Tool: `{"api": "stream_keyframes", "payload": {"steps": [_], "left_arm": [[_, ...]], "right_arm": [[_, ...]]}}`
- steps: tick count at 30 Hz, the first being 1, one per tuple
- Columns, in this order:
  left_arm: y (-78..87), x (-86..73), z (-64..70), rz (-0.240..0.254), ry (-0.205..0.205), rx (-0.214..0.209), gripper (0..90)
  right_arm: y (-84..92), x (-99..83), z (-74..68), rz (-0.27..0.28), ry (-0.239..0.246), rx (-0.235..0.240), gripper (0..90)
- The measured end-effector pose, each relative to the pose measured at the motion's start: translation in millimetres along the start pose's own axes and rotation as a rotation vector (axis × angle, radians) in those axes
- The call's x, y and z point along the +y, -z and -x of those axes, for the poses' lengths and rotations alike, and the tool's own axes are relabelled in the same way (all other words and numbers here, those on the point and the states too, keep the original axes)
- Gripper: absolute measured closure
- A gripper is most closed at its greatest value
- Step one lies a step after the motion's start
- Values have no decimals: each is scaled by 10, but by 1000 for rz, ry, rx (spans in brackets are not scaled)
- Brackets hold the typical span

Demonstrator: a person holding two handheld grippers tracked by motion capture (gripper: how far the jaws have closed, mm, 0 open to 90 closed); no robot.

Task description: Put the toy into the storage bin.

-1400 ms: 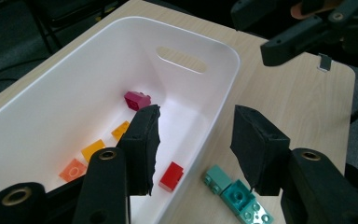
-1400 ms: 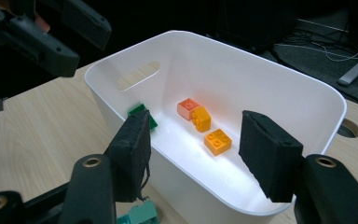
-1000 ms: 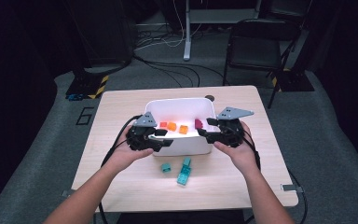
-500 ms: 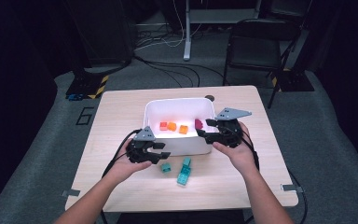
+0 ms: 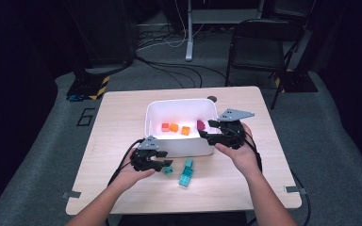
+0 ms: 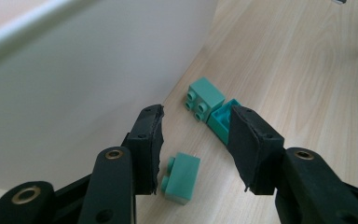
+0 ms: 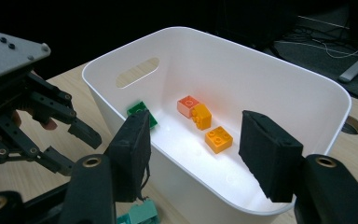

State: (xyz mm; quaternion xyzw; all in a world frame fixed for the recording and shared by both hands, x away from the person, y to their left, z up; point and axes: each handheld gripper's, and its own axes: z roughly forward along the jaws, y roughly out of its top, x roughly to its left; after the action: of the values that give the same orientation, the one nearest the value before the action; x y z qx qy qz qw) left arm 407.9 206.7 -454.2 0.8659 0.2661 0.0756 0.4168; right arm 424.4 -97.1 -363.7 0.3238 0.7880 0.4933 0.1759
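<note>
Left gripper (image 6: 193, 140), lower centre: jaws part-open, just been closing, straddling small green plastic brick (image 6: 182, 177) on bench, ungripped. Right gripper (image 7: 193, 154) open, empty, over white plastic bin (image 7: 270, 60). Several bricks binned; three left.

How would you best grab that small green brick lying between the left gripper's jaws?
Take the small green brick across its two flat long sides, coming from above. It lies with its studs sideways toward the white tub, so the smooth faces already meet the open left gripper.

I see a pale, matt wood-grain table (image 6: 279, 56), a smooth, slightly glossy white plastic bin (image 7: 242, 70), glossy moulded plastic green bricks (image 6: 182, 177), and rough matt black pads (image 6: 249, 144) on my left gripper (image 6: 193, 144).
</note>
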Motion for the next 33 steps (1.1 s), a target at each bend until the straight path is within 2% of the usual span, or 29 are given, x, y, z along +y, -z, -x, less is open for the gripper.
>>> {"api": "stream_keyframes", "payload": {"steps": [20,27,33], "left_arm": [[-209,-268,-74,-48,4,15,541],[-296,-334,-82,-68,16,7,543],[-352,-362,-73,-92,-2,-3,558]], "right_arm": [[-19,-6,-11,-7,2,2,426],[-17,-6,-15,-7,-4,2,426],[-21,-6,-12,-8,2,2,426]]}}
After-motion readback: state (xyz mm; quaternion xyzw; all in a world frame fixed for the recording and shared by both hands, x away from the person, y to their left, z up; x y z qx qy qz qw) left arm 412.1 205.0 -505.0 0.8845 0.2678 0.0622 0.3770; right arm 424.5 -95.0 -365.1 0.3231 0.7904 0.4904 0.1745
